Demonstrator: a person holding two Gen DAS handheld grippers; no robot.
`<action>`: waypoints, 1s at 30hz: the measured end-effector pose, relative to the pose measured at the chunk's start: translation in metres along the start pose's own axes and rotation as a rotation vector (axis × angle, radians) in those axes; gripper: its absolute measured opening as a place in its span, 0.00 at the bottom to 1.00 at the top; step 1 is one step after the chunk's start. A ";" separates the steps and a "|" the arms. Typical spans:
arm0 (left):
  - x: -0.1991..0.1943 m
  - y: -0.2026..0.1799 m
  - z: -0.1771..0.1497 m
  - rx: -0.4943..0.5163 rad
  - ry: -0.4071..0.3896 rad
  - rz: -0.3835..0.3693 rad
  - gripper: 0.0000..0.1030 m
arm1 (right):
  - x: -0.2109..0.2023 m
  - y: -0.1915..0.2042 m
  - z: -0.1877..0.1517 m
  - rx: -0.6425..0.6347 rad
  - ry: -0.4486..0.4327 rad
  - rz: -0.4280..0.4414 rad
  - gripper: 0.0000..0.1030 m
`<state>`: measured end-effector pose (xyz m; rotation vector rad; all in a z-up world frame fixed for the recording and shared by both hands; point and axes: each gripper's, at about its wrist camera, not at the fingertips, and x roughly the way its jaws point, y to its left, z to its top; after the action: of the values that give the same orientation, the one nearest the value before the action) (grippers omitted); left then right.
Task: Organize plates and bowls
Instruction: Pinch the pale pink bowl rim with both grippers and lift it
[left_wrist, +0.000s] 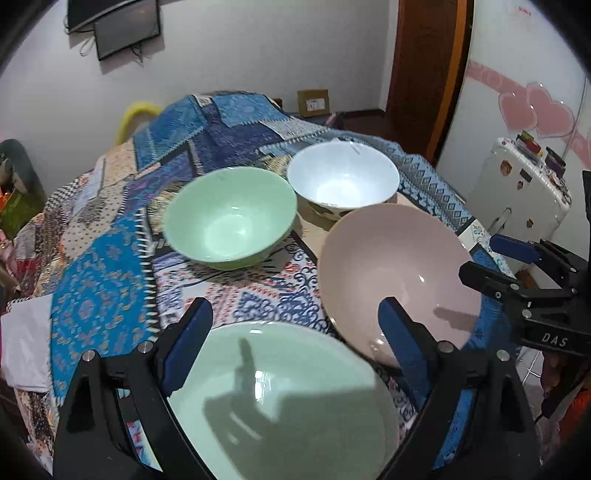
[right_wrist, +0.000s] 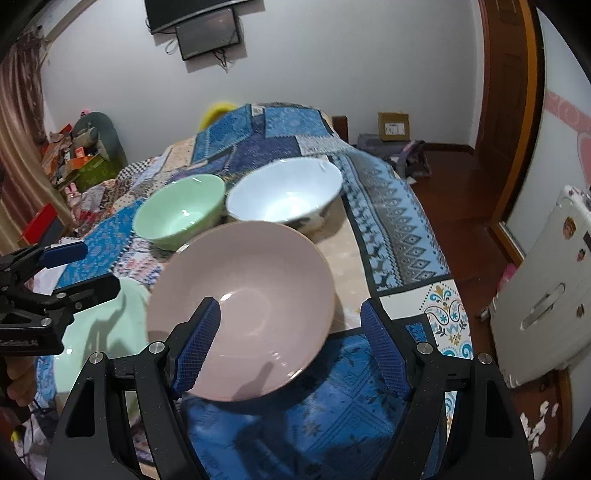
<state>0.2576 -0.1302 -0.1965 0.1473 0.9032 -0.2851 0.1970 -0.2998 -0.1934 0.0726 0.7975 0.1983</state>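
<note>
Pink plate (right_wrist: 240, 317) sits tilted on the patchwork cloth (right_wrist: 391, 229), its left edge apparently overlapping the pale green plate (left_wrist: 280, 398), though contact is hard to confirm. Behind it, green bowl (left_wrist: 229, 218) and white bowl (left_wrist: 343, 177) stand side by side, rims nearly touching. Right gripper (right_wrist: 291, 347) hovers over the pink plate, fingers spread, gripping nothing. Left gripper (left_wrist: 295, 339) hangs over the green plate, fingers spread wide too. White mini fridge (left_wrist: 517, 192) stands off to the right.

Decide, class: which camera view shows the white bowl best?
The right wrist view: the white bowl shows its whole interior, with its patterned base part-hidden behind the pink plate. The left wrist view shows it smaller.
</note>
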 end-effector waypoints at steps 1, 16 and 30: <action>0.008 -0.002 0.001 0.005 0.015 -0.006 0.89 | 0.003 -0.002 -0.001 0.004 0.005 0.004 0.74; 0.072 -0.013 0.004 -0.021 0.183 -0.114 0.34 | 0.031 -0.022 -0.012 0.075 0.067 0.084 0.34; 0.067 -0.020 0.005 -0.027 0.184 -0.134 0.17 | 0.031 -0.018 -0.016 0.096 0.087 0.114 0.17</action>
<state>0.2941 -0.1626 -0.2466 0.0889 1.1016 -0.3886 0.2093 -0.3111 -0.2283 0.2009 0.8906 0.2725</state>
